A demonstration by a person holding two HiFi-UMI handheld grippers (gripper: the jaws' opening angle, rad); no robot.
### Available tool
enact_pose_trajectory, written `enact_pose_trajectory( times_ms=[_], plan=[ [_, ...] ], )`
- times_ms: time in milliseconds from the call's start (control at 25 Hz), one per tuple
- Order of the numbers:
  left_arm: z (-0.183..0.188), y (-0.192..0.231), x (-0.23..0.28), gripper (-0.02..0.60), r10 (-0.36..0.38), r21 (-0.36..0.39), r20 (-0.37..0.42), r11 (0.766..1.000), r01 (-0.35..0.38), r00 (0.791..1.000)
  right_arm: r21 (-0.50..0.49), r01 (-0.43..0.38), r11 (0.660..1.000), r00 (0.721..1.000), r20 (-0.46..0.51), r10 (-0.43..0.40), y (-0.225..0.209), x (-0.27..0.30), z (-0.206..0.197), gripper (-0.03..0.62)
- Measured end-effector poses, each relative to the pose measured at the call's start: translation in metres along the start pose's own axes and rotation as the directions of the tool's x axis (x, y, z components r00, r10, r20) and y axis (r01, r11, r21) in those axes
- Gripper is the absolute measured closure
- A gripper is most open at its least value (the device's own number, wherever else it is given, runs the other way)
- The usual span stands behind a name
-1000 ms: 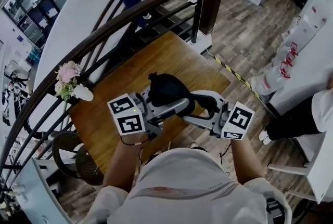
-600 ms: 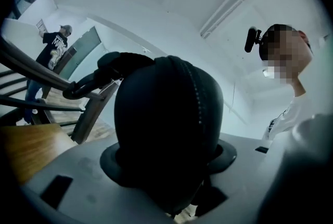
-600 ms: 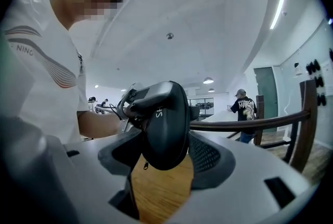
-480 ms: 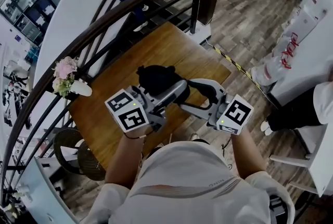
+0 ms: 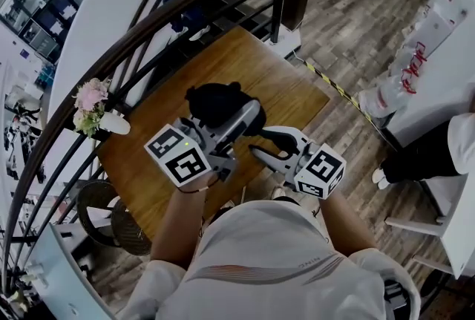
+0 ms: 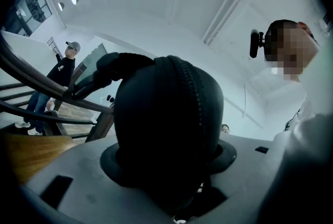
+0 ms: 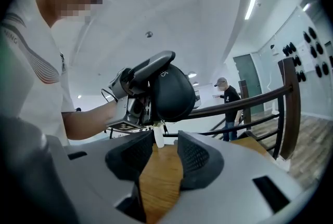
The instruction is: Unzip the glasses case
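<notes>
The head view shows the black glasses case (image 5: 214, 102) held up above the wooden counter (image 5: 245, 62), clamped at the end of the left tool (image 5: 236, 118). The right tool (image 5: 261, 142) sits just beside it, lower and to the right. From above, the case is only a dark lump and its zipper cannot be made out.

The left gripper view fills that in. The case (image 6: 166, 114) stands on end between the left tool's (image 6: 169, 168) jaws, which are clenched on its lower part, and the zipper (image 6: 195, 88) runs up over its rounded top. The jaw pads hide the case's bottom end.

The right gripper view alone shows the right tool (image 7: 166, 151) released, with its jaws apart and bare counter (image 7: 158, 186) showing through the gap. Beyond the jaw tips hangs the case (image 7: 171, 93), gripped by the left tool (image 7: 136, 88). A small white tab (image 7: 158, 139) dangles under the case at the mouth of the gap. Whether either jaw touches the tab is hard to tell.

A curved railing (image 5: 141, 36) edges the counter, and a person (image 7: 229, 101) stands on the stairs behind it.
</notes>
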State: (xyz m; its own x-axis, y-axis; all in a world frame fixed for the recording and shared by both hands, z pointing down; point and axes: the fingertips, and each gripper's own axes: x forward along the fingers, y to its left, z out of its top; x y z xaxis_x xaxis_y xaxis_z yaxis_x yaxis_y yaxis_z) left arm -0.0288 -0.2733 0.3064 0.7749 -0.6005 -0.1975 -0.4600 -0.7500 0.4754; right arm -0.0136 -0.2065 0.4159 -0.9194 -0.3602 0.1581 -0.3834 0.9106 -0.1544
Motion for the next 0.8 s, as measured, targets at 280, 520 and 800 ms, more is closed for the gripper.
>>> enact_pose_trajectory(
  times_ms=[280,520,800],
  plan=[
    [-0.002,0.002,-0.001,0.311,0.013,0.013,-0.004,1.0,-0.013,1.0,-0.022,0.019,1.0,1.0,0.004,-0.019,0.0,0.012,0.004,0.502],
    [0.001,0.004,-0.005,0.313,0.042,0.02,0.015,0.999,-0.043,0.999,-0.019,0.026,0.999,1.0,-0.001,-0.026,0.0,0.016,0.004,0.545],
    [0.003,0.014,-0.015,0.318,0.108,-0.025,0.038,0.994,-0.107,0.993,-0.048,0.101,0.994,0.994,-0.024,-0.103,-0.004,0.017,0.002,0.545]
  ],
)
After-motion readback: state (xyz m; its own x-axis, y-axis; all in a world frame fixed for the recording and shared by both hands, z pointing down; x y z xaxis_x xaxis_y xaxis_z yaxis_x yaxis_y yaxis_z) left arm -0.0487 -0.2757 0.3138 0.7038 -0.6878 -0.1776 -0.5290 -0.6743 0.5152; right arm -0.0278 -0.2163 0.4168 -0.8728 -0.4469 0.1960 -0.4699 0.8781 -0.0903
